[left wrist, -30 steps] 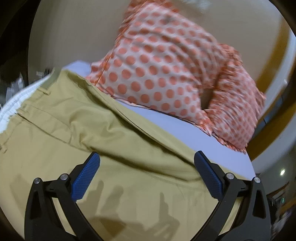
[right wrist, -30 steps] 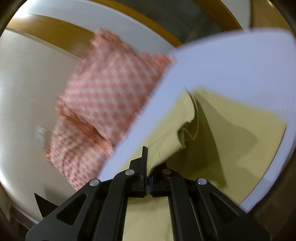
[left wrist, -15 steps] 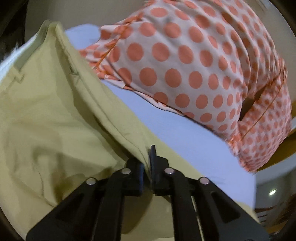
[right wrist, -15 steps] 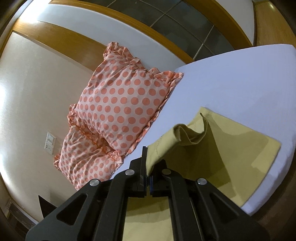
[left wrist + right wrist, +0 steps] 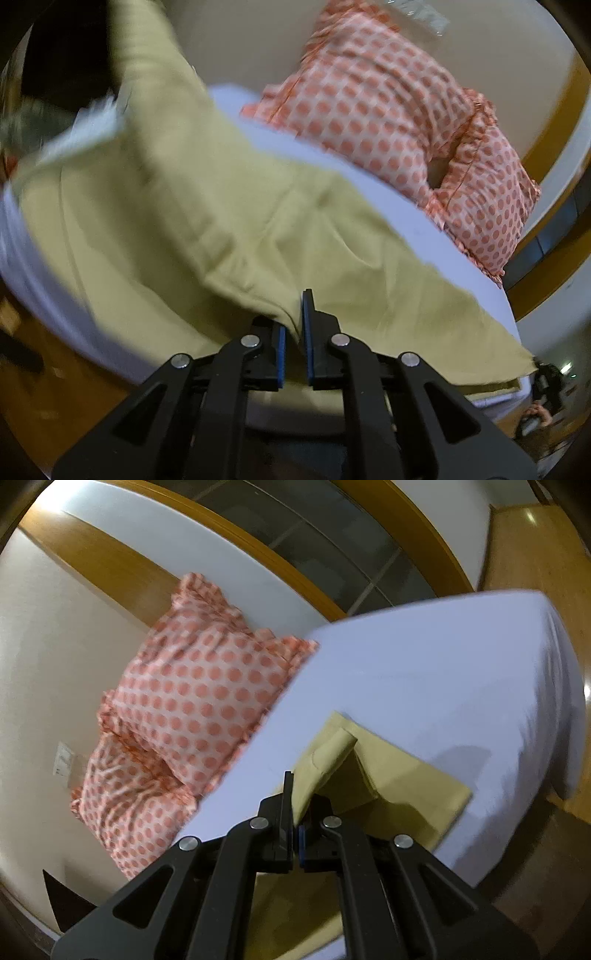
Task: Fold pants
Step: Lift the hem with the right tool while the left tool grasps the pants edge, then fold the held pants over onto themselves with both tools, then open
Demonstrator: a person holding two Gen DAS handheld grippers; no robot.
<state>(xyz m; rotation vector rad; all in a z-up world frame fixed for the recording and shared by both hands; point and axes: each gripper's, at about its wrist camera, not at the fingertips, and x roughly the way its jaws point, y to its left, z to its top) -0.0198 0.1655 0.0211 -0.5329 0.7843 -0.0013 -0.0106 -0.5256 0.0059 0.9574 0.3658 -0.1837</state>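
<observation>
Khaki pants (image 5: 207,206) lie on a bed with a pale lilac sheet (image 5: 373,192). My left gripper (image 5: 295,325) is shut on a raised fold of the pants and holds it above the bed; the waistband end rises at the upper left. In the right wrist view my right gripper (image 5: 295,805) is shut on the pants (image 5: 402,786) near the leg end, lifting a peaked fold off the sheet (image 5: 443,686).
Two orange polka-dot pillows (image 5: 399,110) lean on the cream wall at the head of the bed, also in the right wrist view (image 5: 199,701). A wooden frame (image 5: 258,542) and wood floor (image 5: 532,542) lie beyond the mattress edge (image 5: 569,716).
My left gripper closed on the pants and lifted the fold, pulling back from the pillows. My right gripper stays shut on the pants and has risen, so more of the bed shows.
</observation>
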